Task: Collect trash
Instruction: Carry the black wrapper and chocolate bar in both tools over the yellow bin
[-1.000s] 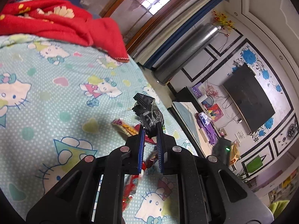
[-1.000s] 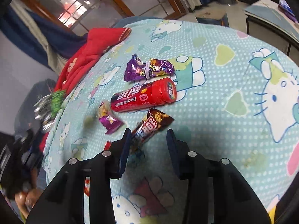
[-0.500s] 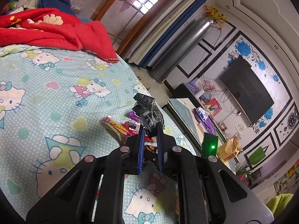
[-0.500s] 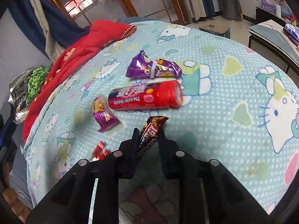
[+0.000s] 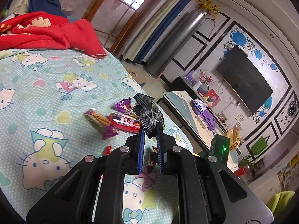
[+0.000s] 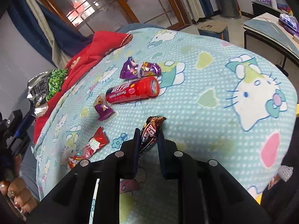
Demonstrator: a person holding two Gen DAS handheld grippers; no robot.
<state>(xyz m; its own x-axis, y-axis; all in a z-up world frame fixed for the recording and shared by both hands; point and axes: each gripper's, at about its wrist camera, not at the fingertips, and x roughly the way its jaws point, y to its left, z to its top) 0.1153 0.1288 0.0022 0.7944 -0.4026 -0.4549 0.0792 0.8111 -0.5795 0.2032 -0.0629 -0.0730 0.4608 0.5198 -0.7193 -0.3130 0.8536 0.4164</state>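
Two grippers are seen, each closed on a piece of trash above the bed (image 6: 214, 97). In the right wrist view, the right gripper (image 6: 148, 136) is clamped on a brown chocolate-bar wrapper (image 6: 150, 132), whose long axis runs forward along the fingers (image 6: 137, 140), its crimped end sticking out past the tips. Whether the wrapper is lifted clear of the bedsheet or touching it cannot be told.

In the left wrist view, the left gripper (image 5: 150, 132) is shut on the lower edge of a crumpled black foil bag (image 5: 149, 113), which stands up from the fingers. In the right view the same bag (image 6: 44, 85) is seen at the far left, held up beside the red blanket (image 6: 89, 56), well apart from the right gripper.

The coming move is judged to turn on this relation: the bag lies to the left of the chocolate-bar wrapper, so the right gripper would have to be carried leftward to it, if the bag serves as the collector.

Farther out on the bed, more trash is left: a red packet (image 6: 87, 147) just left of the right fingers, a small purple wrapper (image 6: 103, 108) beyond it, a red tube (image 6: 132, 92) lying crosswise, and a purple bag (image 6: 139, 70) farthest off. All are nearer the right gripper.
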